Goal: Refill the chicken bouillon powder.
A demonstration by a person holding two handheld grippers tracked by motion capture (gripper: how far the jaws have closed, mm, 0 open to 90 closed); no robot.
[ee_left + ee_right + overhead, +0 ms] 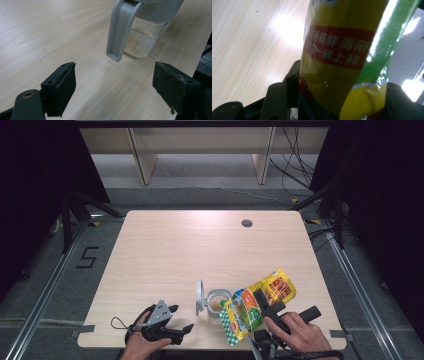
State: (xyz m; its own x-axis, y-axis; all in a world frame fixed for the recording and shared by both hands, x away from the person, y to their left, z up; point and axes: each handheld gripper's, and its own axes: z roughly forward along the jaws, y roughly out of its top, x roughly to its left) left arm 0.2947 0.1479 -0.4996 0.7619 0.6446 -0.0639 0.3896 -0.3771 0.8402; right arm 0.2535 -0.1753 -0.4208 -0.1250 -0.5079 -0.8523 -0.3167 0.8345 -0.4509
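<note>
Currently my right gripper [264, 304] pinches the seasoning pouch [257, 304] across its middle, the jaws pressed against both faces of the packet. I hold it tilted, its lower corner hanging just beside and partly over the mouth of the jar [218, 305]. My left gripper [172, 327] rests on the table [165, 250] to the left of the jar with its jaws spread wide and nothing between them.

Progress, as I judge it: the jar's grey lid [200, 296] already stands flipped open on the left side of the jar, and a thin layer of pale powder [136, 42] lies at the bottom of the glass — so filling appears started but far from complete. Remaining: tip more from the pouch, then close the lid.

Clearances: the jar stands near the table's front edge, so little room remains on my side of it. Beyond the jar the tabletop lies open up to the far edge. The raised lid blocks approach from the jar's left — my left gripper must pass around it.
</note>
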